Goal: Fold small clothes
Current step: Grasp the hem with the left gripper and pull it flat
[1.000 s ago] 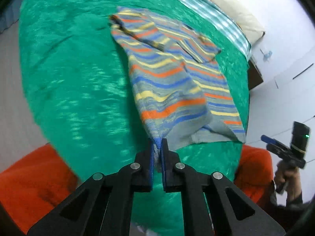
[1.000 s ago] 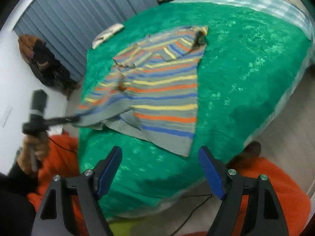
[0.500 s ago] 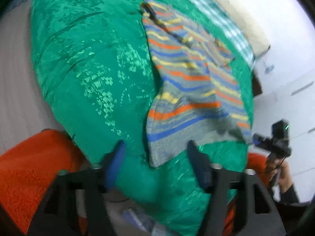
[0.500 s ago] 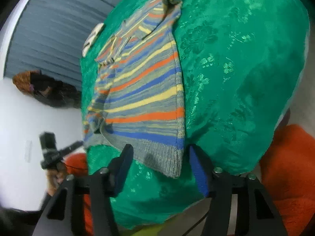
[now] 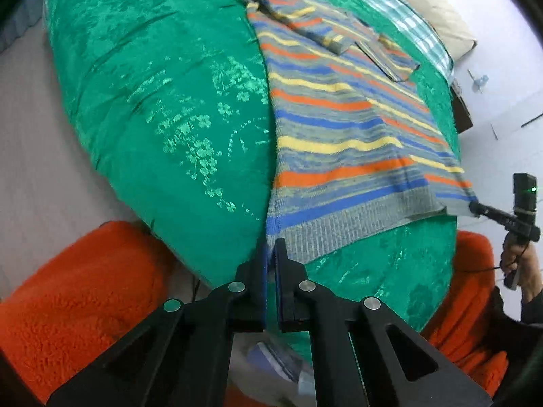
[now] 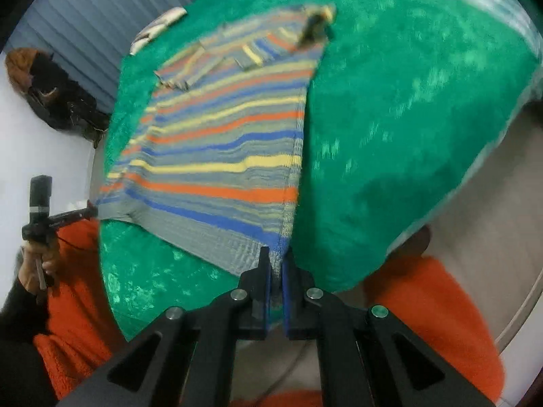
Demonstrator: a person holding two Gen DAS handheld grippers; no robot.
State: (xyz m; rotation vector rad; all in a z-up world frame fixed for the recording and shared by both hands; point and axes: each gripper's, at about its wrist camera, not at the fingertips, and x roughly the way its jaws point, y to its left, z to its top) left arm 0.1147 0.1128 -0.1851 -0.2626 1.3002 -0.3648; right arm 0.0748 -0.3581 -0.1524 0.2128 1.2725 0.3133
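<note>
A small striped sweater [image 5: 342,135], grey with orange, blue and yellow bands, lies spread on a green bedspread [image 5: 163,108], its sleeves folded in near the far end. My left gripper [image 5: 270,247] is shut on the near left corner of the sweater's grey ribbed hem. In the right wrist view my right gripper [image 6: 277,254] is shut on the other hem corner of the sweater [image 6: 220,156]. Each gripper shows in the other's view, pinching its corner: the right one [image 5: 475,207] and the left one [image 6: 90,211].
The bed's near edge curves down to a pale floor [image 5: 30,156]. Orange fleece [image 5: 78,291] covers the person's legs below both grippers. A checked sheet and cream pillow [image 5: 437,17] lie at the far end. A small folded cloth [image 6: 159,25] and dark clothes [image 6: 51,91] lie beyond.
Both grippers were open half a second ago at the hem corners and have closed on them. One second ago the left one was shut on the hem; it let go and took hold again.
</note>
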